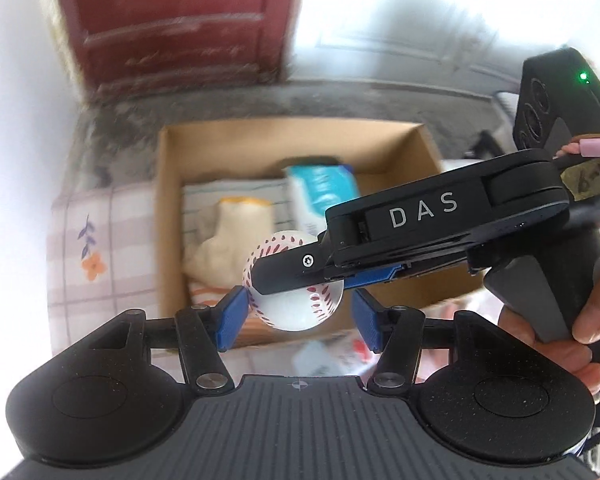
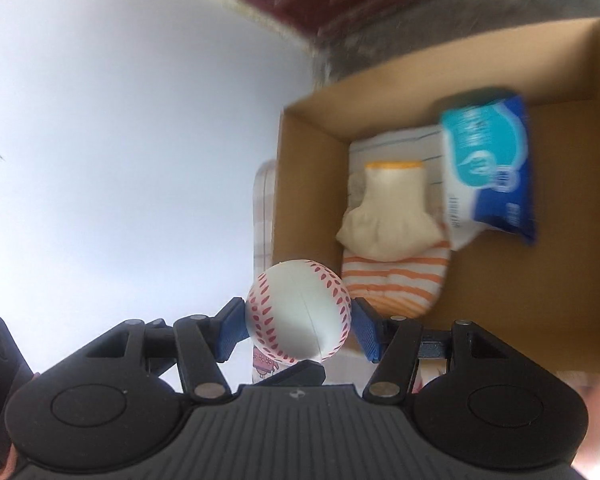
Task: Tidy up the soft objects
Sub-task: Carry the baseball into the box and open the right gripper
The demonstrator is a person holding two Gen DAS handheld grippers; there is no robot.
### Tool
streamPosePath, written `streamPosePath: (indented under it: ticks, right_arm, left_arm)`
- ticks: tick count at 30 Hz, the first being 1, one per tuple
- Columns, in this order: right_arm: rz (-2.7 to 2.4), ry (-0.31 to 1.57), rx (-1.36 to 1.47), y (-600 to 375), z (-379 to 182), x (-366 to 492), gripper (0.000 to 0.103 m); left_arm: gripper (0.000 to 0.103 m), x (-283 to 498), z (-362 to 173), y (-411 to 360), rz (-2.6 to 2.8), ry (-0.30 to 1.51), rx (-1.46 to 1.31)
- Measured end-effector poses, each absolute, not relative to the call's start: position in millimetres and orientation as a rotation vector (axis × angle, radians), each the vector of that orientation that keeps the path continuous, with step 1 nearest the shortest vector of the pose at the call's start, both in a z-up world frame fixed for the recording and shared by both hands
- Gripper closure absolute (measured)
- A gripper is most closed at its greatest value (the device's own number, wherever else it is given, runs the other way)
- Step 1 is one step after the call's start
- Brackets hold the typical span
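A white baseball (image 1: 300, 312) with red stitching hangs in the air over the near edge of a cardboard box (image 1: 164, 200). My left gripper (image 1: 299, 298) has it at its fingertips: the left blue pad touches it and the right pad stands close beside it. From the right, a finger (image 1: 284, 272) of my right gripper crosses the front of the ball. In the right wrist view the baseball (image 2: 300, 312) sits squarely between the blue pads of my right gripper (image 2: 299, 320), which is shut on it. A finger (image 2: 296, 374) of the left gripper shows just under the ball.
The box (image 2: 308, 184) holds a cream sock (image 2: 392, 208), an orange-striped sock (image 2: 396, 284), a blue tissue pack (image 2: 488, 164) and a folded cloth (image 2: 396, 140). It stands on a plaid tablecloth (image 1: 92, 248). A red door (image 1: 172, 20) is behind. A hand (image 1: 556, 340) grips the right gripper's handle.
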State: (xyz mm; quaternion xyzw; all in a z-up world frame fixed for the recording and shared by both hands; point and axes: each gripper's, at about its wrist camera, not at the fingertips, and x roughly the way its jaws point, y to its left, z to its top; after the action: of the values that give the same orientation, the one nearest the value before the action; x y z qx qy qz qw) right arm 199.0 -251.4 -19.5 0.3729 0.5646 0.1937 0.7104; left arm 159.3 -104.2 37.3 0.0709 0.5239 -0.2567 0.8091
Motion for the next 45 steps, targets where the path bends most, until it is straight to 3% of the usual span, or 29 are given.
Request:
streamPosePath:
  ticks: [7,16,19,23,31,37,42,45]
  right_arm:
    - [0.481,1.447,0.846,-219.4,-90.5,241.1,0.042]
    - [0.424,1.582,0.784,-187.8,-133.6,258.6,0.041]
    - [0.413,1.584,0.791,-182.7,-136.6,258.8,0.039]
    - [0.391,1.540,0.808,-191.2,-126.9,254.3,0.027]
    - [0.330,1.396,0.938,-225.3,-111.0,231.1,0.026]
    - [0.299,1.363,1.003,-234.0,-114.3,227.5,0.040]
    - [0.298,1.377,0.989,-223.4,-118.6,235.1,0.067]
    - [0.278,1.406,0.932,-215.2,-121.7,239.3,0.067]
  left_arm:
    - [0.045,194.9,-10.2,-80.7,-0.453,1.243,0.127]
    - [0.045,194.6,-18.7,-64.7,-0.440,1.274,0.107]
    - [0.045,194.4,-20.4,-62.7,-0.433,1.279,0.095]
    - [0.045,193.0,-18.8,-59.3,-0.430,1.274,0.077]
    - [0.045,186.4,-15.7,-57.2,-0.449,1.240,0.075]
    - [0.045,179.2,-12.0,-58.4,-0.446,1.219,0.083]
    - [0.045,172.5,-8.7,-56.9,-0.434,1.212,0.085]
    - [0.045,169.6,-7.2,-53.4,-0.422,1.213,0.078]
